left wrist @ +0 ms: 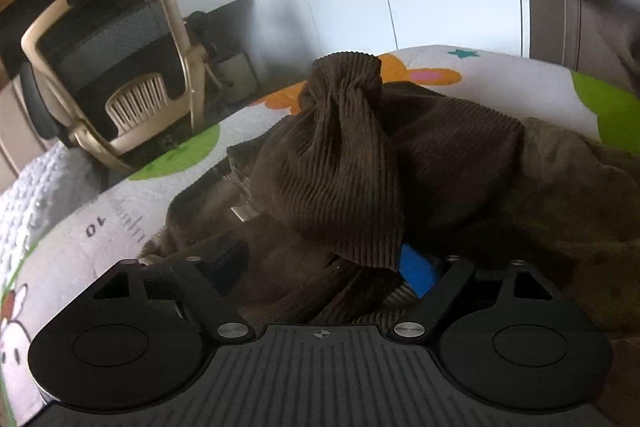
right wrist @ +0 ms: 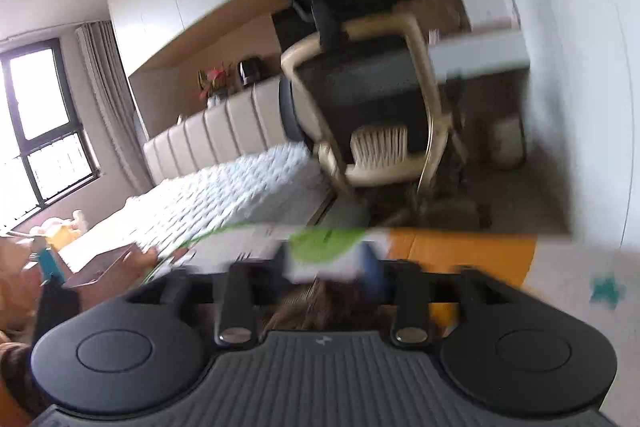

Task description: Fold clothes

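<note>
My left tool (left wrist: 320, 267) points low across the bed (left wrist: 540, 83), pinching the brown corduroy garment (left wrist: 344, 155). My right tool (right wrist: 326, 279) hangs raised and tilted, spread.

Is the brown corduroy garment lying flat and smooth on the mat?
No, the brown corduroy garment is bunched into a raised lump on the mat.

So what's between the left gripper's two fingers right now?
In the left wrist view, the brown corduroy garment fills the gap of the left gripper: a bunched fold drapes over the blue pad on one finger, resting on the cartoon-print mat.
</note>
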A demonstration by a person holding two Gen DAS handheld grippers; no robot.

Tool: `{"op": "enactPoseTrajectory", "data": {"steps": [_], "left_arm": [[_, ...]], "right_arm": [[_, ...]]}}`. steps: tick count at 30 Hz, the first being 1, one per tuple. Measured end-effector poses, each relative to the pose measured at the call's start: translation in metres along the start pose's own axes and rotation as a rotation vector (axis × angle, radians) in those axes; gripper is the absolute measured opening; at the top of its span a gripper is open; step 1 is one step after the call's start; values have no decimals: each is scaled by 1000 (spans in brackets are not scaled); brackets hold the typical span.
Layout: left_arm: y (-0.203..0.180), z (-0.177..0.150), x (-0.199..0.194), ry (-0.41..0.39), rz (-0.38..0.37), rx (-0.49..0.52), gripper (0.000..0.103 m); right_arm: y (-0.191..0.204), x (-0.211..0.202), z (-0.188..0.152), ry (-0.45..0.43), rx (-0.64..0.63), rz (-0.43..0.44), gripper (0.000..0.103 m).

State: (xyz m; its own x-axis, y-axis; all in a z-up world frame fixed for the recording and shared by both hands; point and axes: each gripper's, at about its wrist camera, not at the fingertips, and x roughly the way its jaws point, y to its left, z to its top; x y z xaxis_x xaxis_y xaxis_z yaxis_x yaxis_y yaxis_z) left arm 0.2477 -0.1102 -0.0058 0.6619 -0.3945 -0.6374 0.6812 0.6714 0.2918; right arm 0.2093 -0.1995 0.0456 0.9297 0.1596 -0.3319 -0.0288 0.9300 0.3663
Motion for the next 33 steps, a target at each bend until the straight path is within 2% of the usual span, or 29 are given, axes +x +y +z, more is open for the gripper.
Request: {"op": "enactPoseTrajectory", "data": {"steps": [1, 2, 5, 7, 8, 9, 11, 12, 15, 20, 28, 31, 33], "left_arm": [[0, -1, 0, -1, -2, 0, 86], [-1, -2, 1, -1, -4, 0, 87], [-2, -4, 2, -2, -9, -2, 86], [-2, -3, 2, 0, -8, -11, 86], [-1, -3, 1, 2, -8, -14, 87], [-1, -3, 0, 4, -7, -17, 87], [0, -4, -2, 8, -3, -22, 90], [1, -5, -3, 9, 0, -24, 91], [3, -6, -4, 11, 5, -33, 93], [3, -5, -4, 9, 4, -37, 93], [3, -5, -5, 13, 3, -26, 92], [1, -5, -5, 15, -15, -3, 79], [0, -6, -5, 10, -29, 11, 52]], "right_arm": [[-2, 6, -5, 28, 28, 12, 81], [-3, 12, -10, 55, 57, 23, 81], [-6, 30, -24, 125, 123, 38, 81], [-3, 49, -31, 151, 132, 36, 77], [-3, 62, -34, 172, 142, 45, 67], [-4, 74, -37, 194, 153, 51, 49], [-3, 90, -42, 215, 163, 56, 31], [-3, 98, -45, 226, 168, 59, 27], [-1, 98, -46, 195, 147, 74, 21], [2, 71, -33, 115, 116, 87, 16], [-10, 29, -4, -21, 111, 69, 16], [-19, 14, 6, -72, 122, 53, 16], [-26, 3, 13, -104, 135, 44, 16]]}}
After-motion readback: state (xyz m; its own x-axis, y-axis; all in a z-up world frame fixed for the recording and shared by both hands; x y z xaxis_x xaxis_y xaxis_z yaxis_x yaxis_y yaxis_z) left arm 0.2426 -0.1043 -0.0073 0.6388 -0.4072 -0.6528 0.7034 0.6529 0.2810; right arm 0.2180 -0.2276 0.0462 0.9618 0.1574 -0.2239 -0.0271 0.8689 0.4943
